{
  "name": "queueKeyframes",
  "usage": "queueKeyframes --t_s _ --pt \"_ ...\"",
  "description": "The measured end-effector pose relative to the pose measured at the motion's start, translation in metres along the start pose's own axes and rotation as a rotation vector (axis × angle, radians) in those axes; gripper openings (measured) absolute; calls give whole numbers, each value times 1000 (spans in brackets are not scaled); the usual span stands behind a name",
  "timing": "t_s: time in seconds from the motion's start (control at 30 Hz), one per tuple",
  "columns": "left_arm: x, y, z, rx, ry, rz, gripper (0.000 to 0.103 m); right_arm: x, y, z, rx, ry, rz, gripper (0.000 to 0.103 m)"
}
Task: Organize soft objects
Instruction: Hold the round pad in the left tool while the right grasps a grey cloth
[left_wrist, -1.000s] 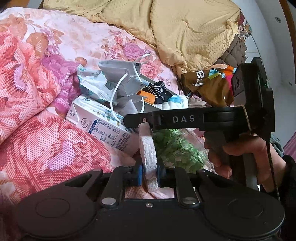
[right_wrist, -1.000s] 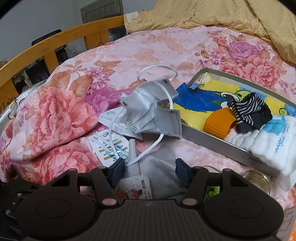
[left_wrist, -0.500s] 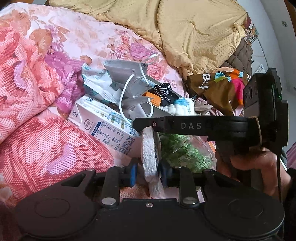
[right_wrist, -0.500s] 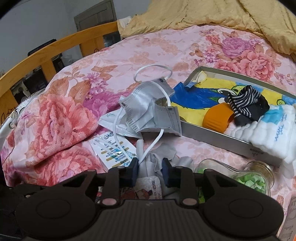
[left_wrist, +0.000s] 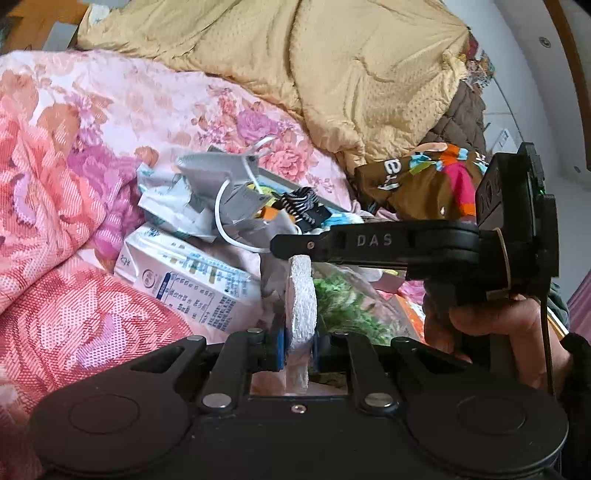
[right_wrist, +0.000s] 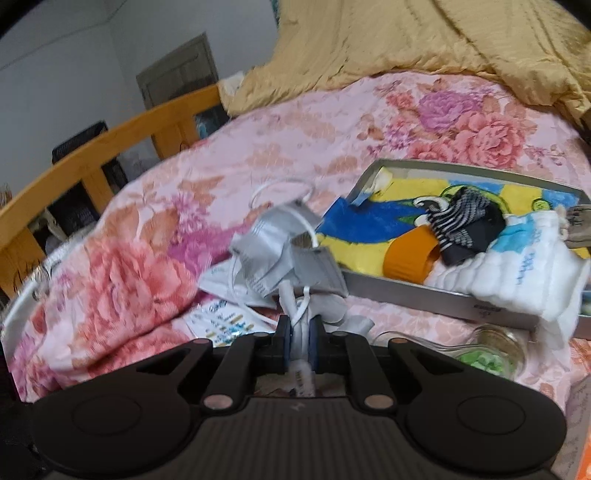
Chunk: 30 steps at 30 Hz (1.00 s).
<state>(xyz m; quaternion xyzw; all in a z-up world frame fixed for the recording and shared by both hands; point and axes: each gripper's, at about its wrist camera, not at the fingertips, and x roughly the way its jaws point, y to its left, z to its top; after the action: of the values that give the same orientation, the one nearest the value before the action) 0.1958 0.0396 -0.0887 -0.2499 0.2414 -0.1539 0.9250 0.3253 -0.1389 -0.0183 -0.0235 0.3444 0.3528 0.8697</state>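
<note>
Gripping a strip of white textured cloth (left_wrist: 302, 295), the left tongs (left_wrist: 299, 341) sit at the bottom centre of the left wrist view; their jaws have just been closing, and the cloth stands upright between the two blue pads. The right tongs (right_wrist: 300, 341), at the bottom centre of the right wrist view, have just been closing too, and now pinch the white strap and a grey fold of one grey face mask (right_wrist: 291, 247), which lies crumpled at mid-frame on the floral bedspread (right_wrist: 295, 147).

Right of the mask, one shallow metal tray (right_wrist: 406, 291) holds one orange cup (right_wrist: 410, 254), one black-and-white striped sock (right_wrist: 465, 218) and one folded white towel (right_wrist: 524, 273). One glass jar (right_wrist: 491, 350) with green bits lies at lower right. One yellow quilt (right_wrist: 424, 40) fills the top.
</note>
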Motion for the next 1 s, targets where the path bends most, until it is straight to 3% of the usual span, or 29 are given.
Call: queueKeyframes --t_s 0.53,0.7,1.0 --pt "-41 -54 15 120 10 -24 14 -83 -20 1 104 -144 31 11" --pt "-49 -65 16 119 19 -14 14 -93 -35 -3 139 -101 48 11" --pt "-41 -73 15 130 14 75 14 -93 -49 -29 206 -28 82 11"
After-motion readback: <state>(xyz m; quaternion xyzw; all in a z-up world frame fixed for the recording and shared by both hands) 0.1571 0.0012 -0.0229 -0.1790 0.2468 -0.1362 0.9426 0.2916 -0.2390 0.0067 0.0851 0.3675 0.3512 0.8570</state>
